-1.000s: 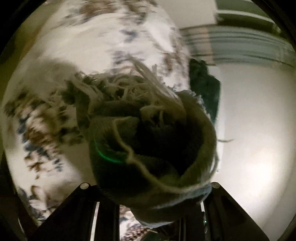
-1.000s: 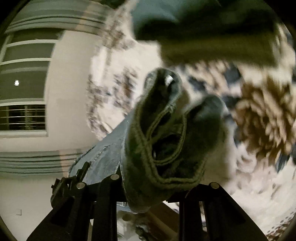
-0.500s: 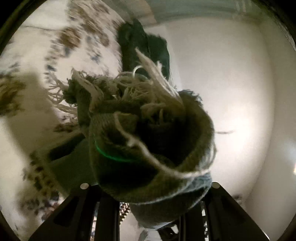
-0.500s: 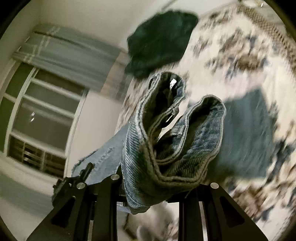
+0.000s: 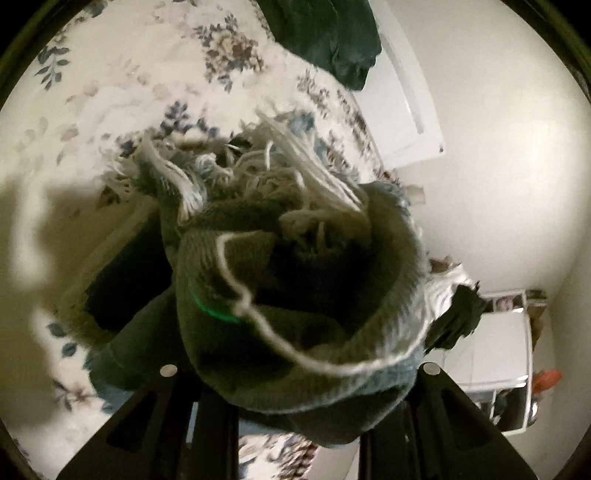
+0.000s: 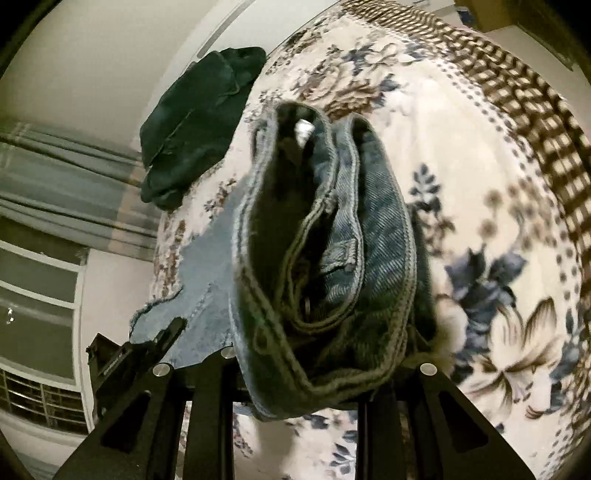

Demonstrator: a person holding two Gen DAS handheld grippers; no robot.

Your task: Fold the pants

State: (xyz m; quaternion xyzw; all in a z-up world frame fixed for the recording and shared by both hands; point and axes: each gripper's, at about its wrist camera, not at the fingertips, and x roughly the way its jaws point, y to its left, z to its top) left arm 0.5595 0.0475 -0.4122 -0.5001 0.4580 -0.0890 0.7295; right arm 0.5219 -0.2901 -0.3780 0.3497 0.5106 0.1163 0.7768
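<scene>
I hold a pair of blue denim pants over a bed with a floral cover. My left gripper [image 5: 295, 384] is shut on the frayed leg hems [image 5: 295, 273], whose white threads bunch up in front of the lens. My right gripper [image 6: 295, 373] is shut on the folded waistband [image 6: 325, 251], which stands up between the fingers. More of the pants' denim [image 6: 207, 266] hangs to the left above the bed, with the left gripper [image 6: 129, 362] at its lower edge.
The floral bed cover [image 6: 461, 192] has a brown checked border [image 6: 524, 96]. A dark green garment [image 6: 195, 122] lies near the far edge of the bed; it also shows in the left wrist view [image 5: 328, 33]. Curtains and a window [image 6: 40, 258] are at left. White furniture [image 5: 495, 350] stands at right.
Both grippers have swung with the pants in hand: the views have turned from the wall and window toward the bed. The grips on hem and waistband are unchanged.
</scene>
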